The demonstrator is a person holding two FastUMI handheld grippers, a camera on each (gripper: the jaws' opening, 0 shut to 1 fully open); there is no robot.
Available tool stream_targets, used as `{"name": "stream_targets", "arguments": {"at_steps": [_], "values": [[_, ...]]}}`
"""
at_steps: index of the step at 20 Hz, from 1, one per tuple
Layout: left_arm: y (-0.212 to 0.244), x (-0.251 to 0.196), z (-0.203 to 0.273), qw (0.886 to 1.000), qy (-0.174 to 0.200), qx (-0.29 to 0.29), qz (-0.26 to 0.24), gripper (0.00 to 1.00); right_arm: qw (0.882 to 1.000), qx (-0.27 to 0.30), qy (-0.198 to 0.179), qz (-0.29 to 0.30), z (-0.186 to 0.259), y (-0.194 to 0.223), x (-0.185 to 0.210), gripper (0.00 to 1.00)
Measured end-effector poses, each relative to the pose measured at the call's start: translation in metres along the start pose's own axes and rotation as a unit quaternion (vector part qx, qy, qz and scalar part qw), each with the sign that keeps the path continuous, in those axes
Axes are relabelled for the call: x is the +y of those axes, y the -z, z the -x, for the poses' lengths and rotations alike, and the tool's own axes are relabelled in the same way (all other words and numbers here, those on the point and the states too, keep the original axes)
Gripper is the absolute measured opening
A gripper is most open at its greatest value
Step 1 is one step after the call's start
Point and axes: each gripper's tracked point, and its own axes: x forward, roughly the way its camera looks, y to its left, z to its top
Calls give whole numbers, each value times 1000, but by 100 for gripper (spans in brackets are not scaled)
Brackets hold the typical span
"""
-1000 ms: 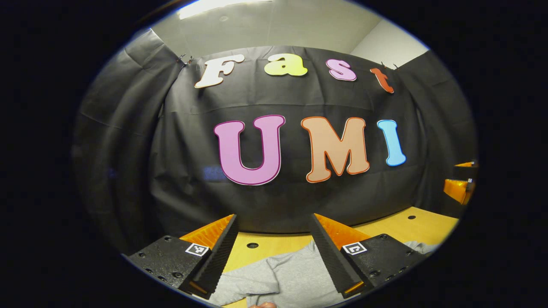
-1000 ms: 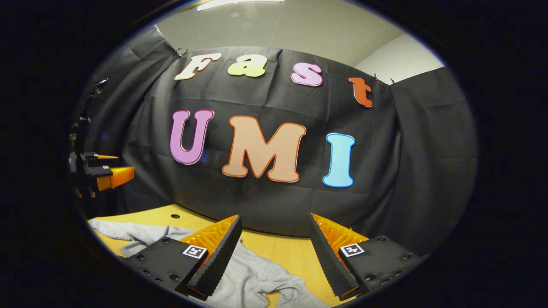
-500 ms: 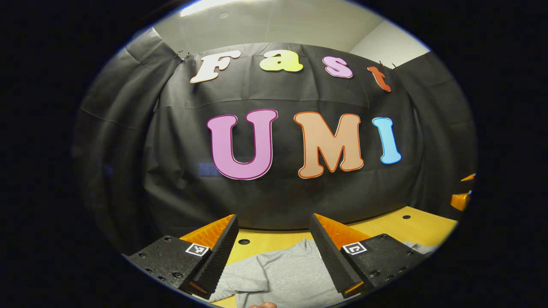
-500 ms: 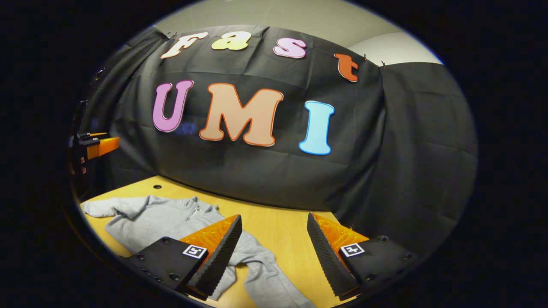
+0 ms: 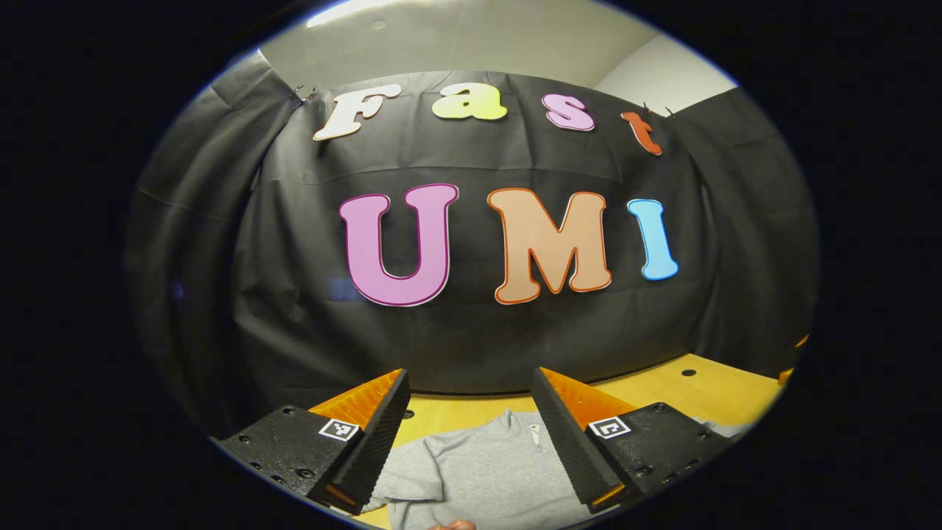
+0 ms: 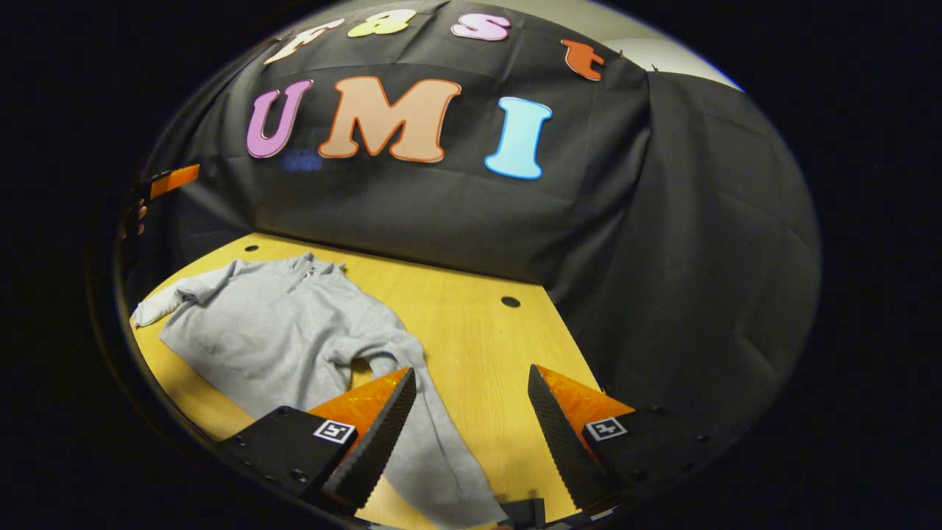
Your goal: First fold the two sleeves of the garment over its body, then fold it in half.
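On the wooden table [image 6: 471, 331], a grey garment [image 6: 294, 338] lies flat under both grippers' released jaws.

In the left gripper view, the gray garment [image 5: 478, 471] runs under both fingers of the left gripper [image 5: 471, 434], so its sleeves and bottom part are hidden or cut off. A small bit of a hand [image 5: 450, 525] peeks in at the bottom edge. In the right gripper view, one sleeve [image 6: 434, 442] goes behind the right gripper's [image 6: 467, 434] left finger, and its end is cut off at the bottom. Far to the left, the other gripper [image 6: 171, 180] is too small and cut off to tell if it is open.
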Motion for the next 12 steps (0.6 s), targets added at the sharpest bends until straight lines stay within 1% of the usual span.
{"name": "stream_targets", "arguments": {"at_steps": [1,2,3,4,7,8,9,10,11,12], "values": [[1,-4,-1,1000,4,1,-2,94,1000,18,0,1,-1,17,-4,99],[0,-8,0,1000,6,0,-4,97,999,35,0,2,-1,31,-9,98],[0,-12,1,1000,9,-1,-6,97,999,54,-5,-1,1,45,-10,99],[0,-16,1,1000,11,0,-8,97,997,69,-14,-7,4,57,-10,98],[6,-28,3,1000,17,7,-9,96,994,102,-27,-13,7,88,-13,98],[7,-33,4,1000,19,10,-10,94,993,115,-36,-15,8,98,-10,98],[7,-38,5,1000,20,11,-11,97,990,131,-47,-17,8,109,-8,98],[6,-42,6,1000,22,12,-12,97,987,149,-59,-17,10,120,-5,98],[7,-48,7,1000,25,13,-13,100,984,164,-73,-19,12,130,0,98],[7,-53,8,999,28,15,-13,97,980,178,-87,-21,13,139,5,98]]}}
